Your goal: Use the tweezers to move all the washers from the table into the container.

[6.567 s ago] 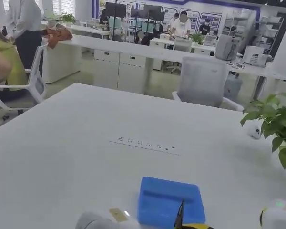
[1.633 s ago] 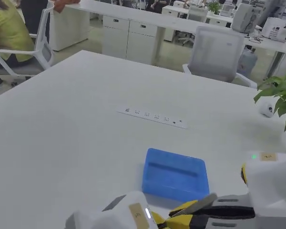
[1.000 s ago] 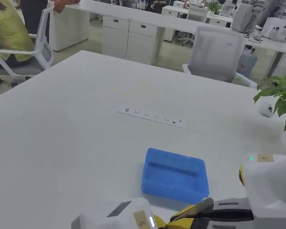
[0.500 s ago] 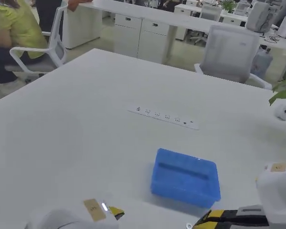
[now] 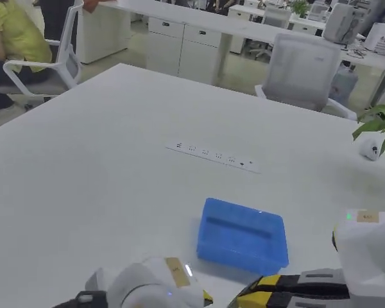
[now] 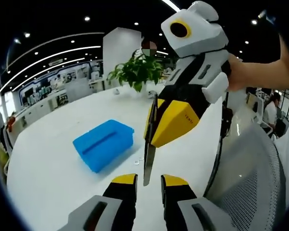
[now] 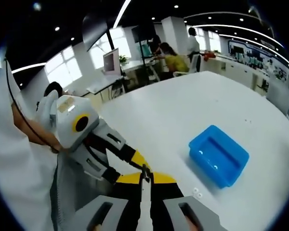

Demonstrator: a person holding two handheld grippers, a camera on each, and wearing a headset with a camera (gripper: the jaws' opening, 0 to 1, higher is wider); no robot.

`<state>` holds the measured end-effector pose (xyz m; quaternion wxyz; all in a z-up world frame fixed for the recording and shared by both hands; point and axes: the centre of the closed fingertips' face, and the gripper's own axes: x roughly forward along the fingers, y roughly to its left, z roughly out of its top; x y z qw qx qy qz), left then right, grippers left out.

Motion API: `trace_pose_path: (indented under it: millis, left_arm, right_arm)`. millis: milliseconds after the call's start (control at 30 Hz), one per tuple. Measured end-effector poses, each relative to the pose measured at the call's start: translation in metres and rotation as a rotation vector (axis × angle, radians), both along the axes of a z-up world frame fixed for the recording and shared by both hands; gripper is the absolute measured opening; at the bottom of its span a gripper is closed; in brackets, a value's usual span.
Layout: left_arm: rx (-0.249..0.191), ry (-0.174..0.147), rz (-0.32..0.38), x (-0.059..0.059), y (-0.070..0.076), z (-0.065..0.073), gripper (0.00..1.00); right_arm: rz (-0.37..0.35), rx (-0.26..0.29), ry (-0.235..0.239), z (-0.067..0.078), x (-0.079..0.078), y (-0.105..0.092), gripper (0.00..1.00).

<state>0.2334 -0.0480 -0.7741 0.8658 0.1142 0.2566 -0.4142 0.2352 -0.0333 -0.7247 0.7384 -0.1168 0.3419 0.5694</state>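
Holding the tweezers [image 6: 148,154] clamped in your right gripper [image 7: 145,182], you have their tip at the narrow gap between your left gripper's [image 6: 148,182] slightly parted jaws. I cannot tell whether the tweezer tips are spread. Two washers [image 7: 197,193] lie on the table [image 7: 183,106], to the right of the tweezers in the right gripper view, just beside the blue container [image 7: 219,154]

This is a big open-plan office. The long white surface [image 5: 83,160] has a socket strip [image 5: 212,156] set flush into its top, and a grey mesh swivel chair [image 5: 305,64] is pulled up at its far edge. Beyond stand rows of white desks [image 5: 199,16] with drawer cabinets [image 5: 179,48], people seated [image 7: 176,60] at monitors [image 7: 111,60], a potted plant [image 6: 137,72], and ceiling light strips [image 6: 48,53] overhead.
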Motion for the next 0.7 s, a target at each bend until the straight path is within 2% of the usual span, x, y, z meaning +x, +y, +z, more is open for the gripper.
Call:
trace_pose_path:
  millis: [167, 267, 300, 400, 500, 633, 700]
  left_arm:
    - [-0.053, 0.003, -0.029, -0.004, -0.015, 0.007, 0.08]
    - [-0.115, 0.053, -0.032, -0.010, -0.023, 0.009, 0.12]
    - [-0.127, 0.057, -0.033, -0.011, -0.024, 0.010, 0.13]
    - [-0.200, 0.073, -0.030, -0.013, -0.028, 0.019, 0.11]
    - [-0.202, 0.042, -0.031, -0.012, -0.028, 0.025, 0.05]
    - [-0.218, 0.027, -0.021, -0.010, -0.025, 0.032, 0.04]
    - [-0.196, 0.014, -0.018, -0.009, -0.023, 0.029, 0.03]
  right_arm:
    - [-0.021, 0.036, -0.004, 0.002, 0.001, 0.008, 0.01]
    - [-0.008, 0.020, -0.013, -0.001, -0.001, 0.011, 0.01]
    - [-0.007, 0.021, -0.015, -0.001, -0.001, 0.011, 0.01]
    - [-0.002, 0.022, -0.011, -0.001, -0.003, 0.012, 0.01]
    - [0.014, 0.013, -0.010, -0.002, -0.004, 0.012, 0.02]
    - [0.019, 0.042, 0.004, 0.005, -0.003, 0.014, 0.02]
    - [0.026, 0.034, 0.025, 0.004, -0.005, 0.013, 0.01]
